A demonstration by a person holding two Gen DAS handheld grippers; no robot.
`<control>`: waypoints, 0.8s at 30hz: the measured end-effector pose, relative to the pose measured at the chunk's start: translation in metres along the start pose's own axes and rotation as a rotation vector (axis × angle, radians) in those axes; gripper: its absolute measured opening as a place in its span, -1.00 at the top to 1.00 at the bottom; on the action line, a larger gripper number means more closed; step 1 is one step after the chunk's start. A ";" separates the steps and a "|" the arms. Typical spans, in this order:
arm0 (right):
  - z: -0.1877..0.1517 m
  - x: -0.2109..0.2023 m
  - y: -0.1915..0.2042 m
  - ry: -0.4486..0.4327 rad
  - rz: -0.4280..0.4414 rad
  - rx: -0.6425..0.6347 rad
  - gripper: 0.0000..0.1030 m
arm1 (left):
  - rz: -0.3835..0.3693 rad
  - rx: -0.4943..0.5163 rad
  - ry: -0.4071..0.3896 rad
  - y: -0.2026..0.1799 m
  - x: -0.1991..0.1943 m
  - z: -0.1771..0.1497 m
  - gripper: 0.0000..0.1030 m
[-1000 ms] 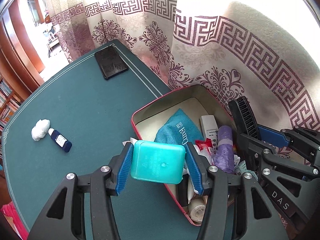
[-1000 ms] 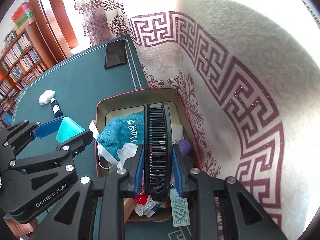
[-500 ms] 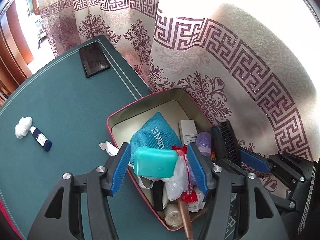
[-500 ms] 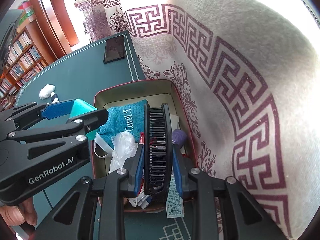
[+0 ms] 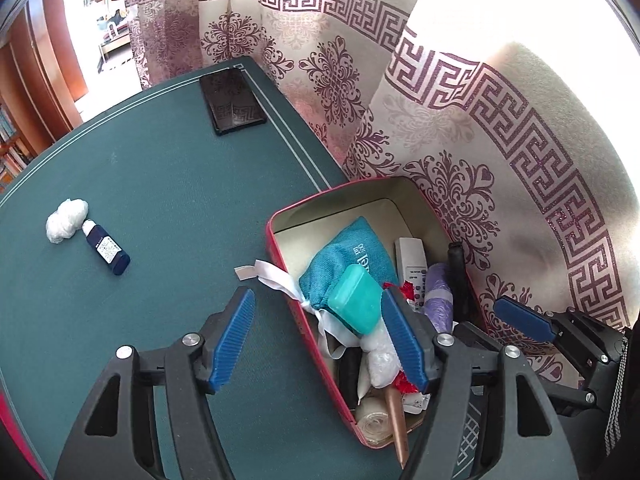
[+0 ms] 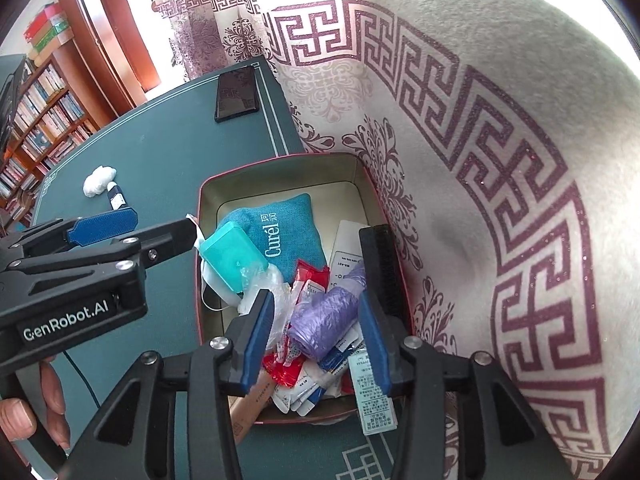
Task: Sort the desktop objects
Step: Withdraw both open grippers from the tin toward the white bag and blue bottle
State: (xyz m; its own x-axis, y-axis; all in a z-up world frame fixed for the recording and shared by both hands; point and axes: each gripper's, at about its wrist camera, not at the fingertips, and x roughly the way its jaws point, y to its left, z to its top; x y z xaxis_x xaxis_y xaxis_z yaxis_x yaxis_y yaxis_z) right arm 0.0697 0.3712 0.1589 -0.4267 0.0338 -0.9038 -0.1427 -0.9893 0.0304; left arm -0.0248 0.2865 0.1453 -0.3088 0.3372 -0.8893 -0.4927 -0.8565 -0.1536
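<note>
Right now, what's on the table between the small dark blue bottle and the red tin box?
Only a loose white ribbon end beside the red tin box; from there to the small dark blue bottle, bare green table, left wrist view.

We saw the right gripper (image 6: 318,340) above the red tin (image 6: 280,162), its jaws just having been opening, nothing pressed between the pads. The black comb (image 6: 380,264) lay along the tin's right wall, beside a purple bag roll (image 6: 326,318). The teal case (image 6: 230,258) rested near the tin's left wall against the teal pouch (image 6: 280,228). The left gripper (image 6: 132,232) hung at that left edge.
</note>
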 end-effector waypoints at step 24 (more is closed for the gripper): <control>0.005 0.015 0.087 0.030 0.066 -0.145 -0.25 | 0.116 -0.225 0.000 0.130 -0.025 -0.041 -0.35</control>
State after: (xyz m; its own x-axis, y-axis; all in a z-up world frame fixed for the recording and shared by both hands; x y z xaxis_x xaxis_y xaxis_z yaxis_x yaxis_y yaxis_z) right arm 0.0463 0.2866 0.1501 -0.4036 -0.0339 -0.9143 0.0156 -0.9994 0.0302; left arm -0.0476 0.1507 0.1293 -0.3530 0.2315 -0.9065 -0.2606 -0.9549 -0.1424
